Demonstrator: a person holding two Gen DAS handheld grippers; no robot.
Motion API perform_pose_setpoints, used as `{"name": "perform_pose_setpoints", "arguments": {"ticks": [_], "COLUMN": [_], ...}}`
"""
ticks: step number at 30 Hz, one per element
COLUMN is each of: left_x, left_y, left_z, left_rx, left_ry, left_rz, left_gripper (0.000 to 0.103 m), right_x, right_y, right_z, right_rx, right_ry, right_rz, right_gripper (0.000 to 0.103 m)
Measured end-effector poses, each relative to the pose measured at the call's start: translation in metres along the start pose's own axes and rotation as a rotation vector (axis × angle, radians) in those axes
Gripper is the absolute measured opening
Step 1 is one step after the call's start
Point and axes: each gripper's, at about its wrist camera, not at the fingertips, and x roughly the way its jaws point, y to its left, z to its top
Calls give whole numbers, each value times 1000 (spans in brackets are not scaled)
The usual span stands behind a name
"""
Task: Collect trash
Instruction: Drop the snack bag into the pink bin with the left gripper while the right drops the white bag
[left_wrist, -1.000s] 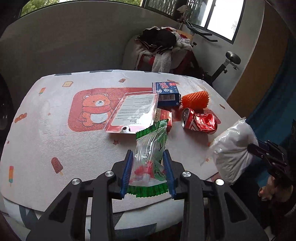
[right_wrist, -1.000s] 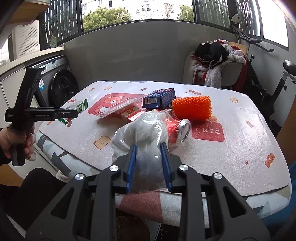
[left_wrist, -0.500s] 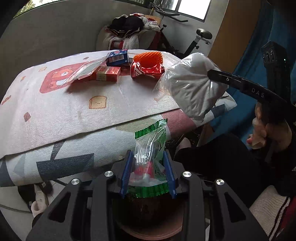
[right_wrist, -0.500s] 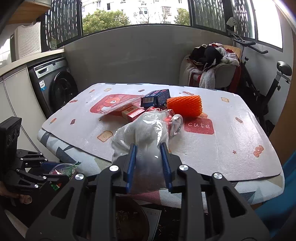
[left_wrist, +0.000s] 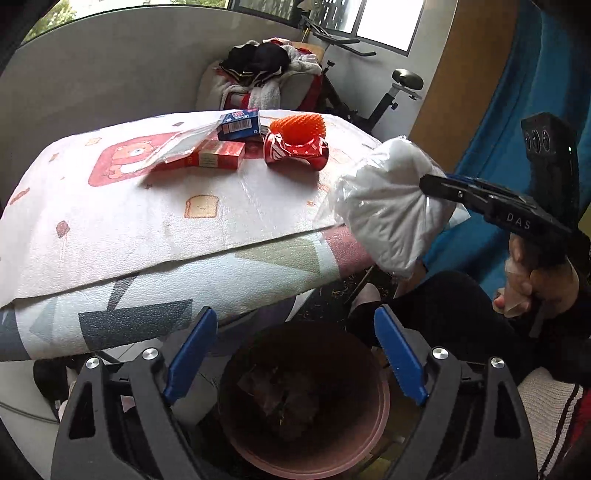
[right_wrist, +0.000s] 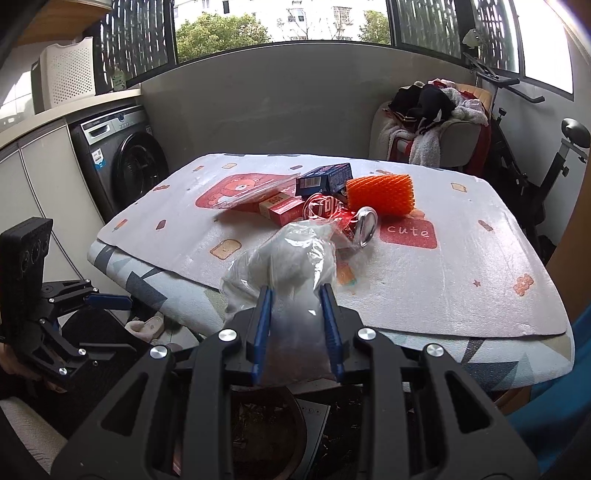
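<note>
Daylight comes through the windows (right_wrist: 280, 26) straight ahead of the right claw, trees and buildings beyond. A grey wall (right_wrist: 266, 107) runs below them. Off to that claw's left a washing machine (right_wrist: 122, 166) sits under a counter. Ahead and right, a chair heaped with clothes (right_wrist: 432, 122) stands beside an exercise bike (right_wrist: 535, 155).
</note>
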Motion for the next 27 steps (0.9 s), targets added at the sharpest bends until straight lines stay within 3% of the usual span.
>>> {"name": "perform_pose_setpoints", "arguments": {"ticks": [8,18,27], "left_x": [-31,-43,-32], "left_y": [14,26,32], "left_z": [1,-12,-17], "left_rx": [-15,-85,-116], "left_ry": [-105,-154,-104], "left_rz": [87,117,169], "left_gripper": [94,96,97], "right_x": [9,36,71], "right_y": [31,64,70], "right_z": [-21,-49,-66], "right_rx": [-92,-188,-188], "right_ry": [84,230,356], "right_rz": [70,158,164], "right_gripper": [30,30,30]}}
